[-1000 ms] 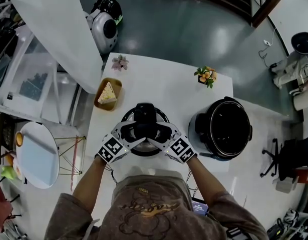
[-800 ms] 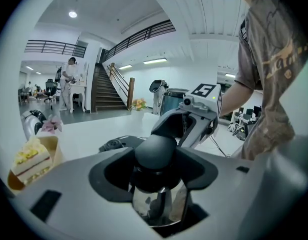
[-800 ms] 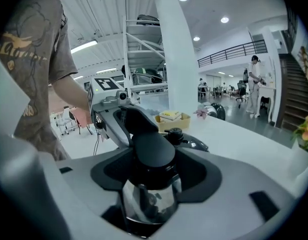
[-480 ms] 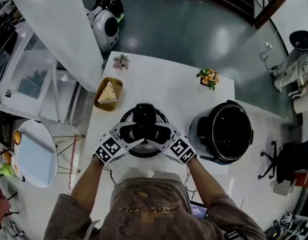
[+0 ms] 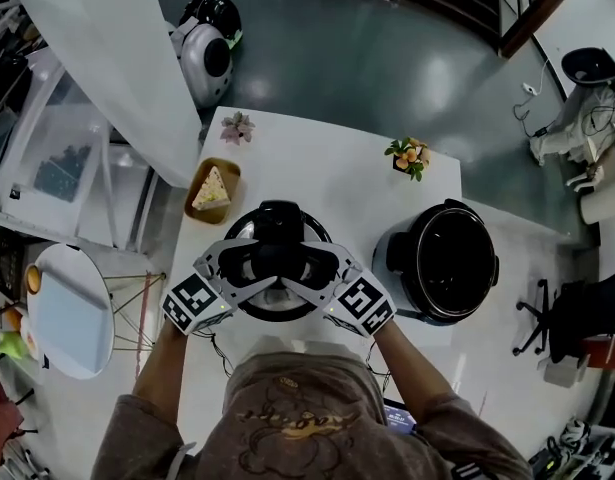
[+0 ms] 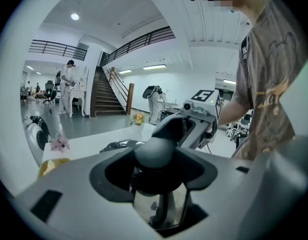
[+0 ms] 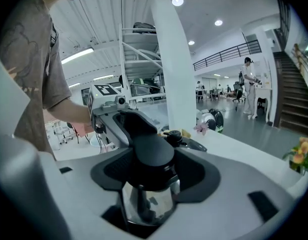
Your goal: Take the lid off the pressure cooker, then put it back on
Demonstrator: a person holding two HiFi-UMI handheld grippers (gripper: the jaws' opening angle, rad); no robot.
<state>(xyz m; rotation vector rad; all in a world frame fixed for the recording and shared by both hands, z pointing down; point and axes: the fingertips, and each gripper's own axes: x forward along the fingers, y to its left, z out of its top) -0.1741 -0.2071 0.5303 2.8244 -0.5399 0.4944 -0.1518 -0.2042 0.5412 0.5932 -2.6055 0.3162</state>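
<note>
My left gripper and right gripper both clamp the one lid; one open pot stands near the table's right edge.

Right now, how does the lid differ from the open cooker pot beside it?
The lid is gripped at its black handle by the left hand-held gripper, whose jaws just closed a little, and the right hand-held gripper; the pot stands untouched. The lid shows shiny metal; the pot gapes open, dark inside. Both are round.
</note>
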